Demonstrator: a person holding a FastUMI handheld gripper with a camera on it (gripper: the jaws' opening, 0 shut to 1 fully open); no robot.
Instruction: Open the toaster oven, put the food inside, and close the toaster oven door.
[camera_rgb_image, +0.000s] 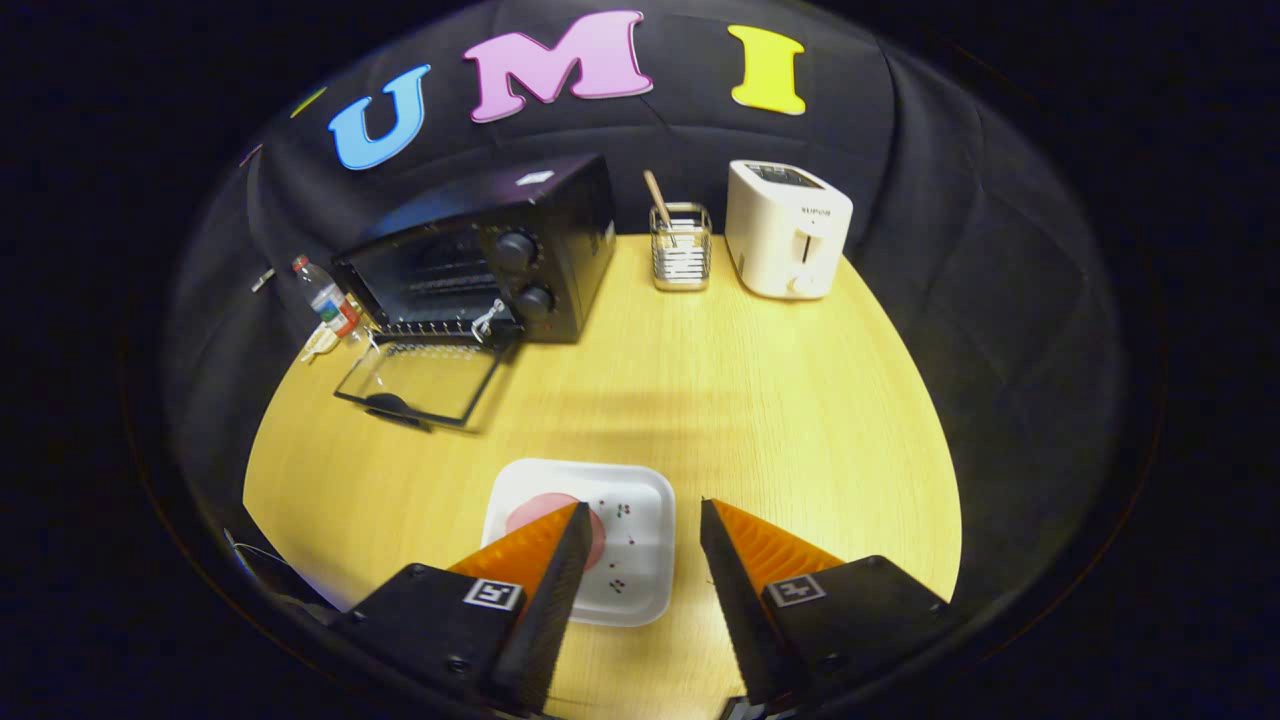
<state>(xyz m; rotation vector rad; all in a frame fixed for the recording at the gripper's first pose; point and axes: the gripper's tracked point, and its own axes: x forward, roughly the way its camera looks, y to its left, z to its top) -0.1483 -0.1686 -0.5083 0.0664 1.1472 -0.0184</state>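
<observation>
With the gripper (640, 515) held apart above the white plate (640, 500) carrying the pink food (530, 512), well short of the opened toaster oven (480, 260), the thin slice could be missed or the plate nudged.

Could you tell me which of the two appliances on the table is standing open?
The black toaster oven; its glass door lies folded down. The white toaster beyond the open gripper has no door.

1. Black toaster oven (500, 255) at the table's far left, two knobs on its front, glass door (420, 380) folded down flat, wire rack visible inside.
2. Pink round food (535, 515) on a white square plate (640, 500), partly hidden behind one finger.
</observation>
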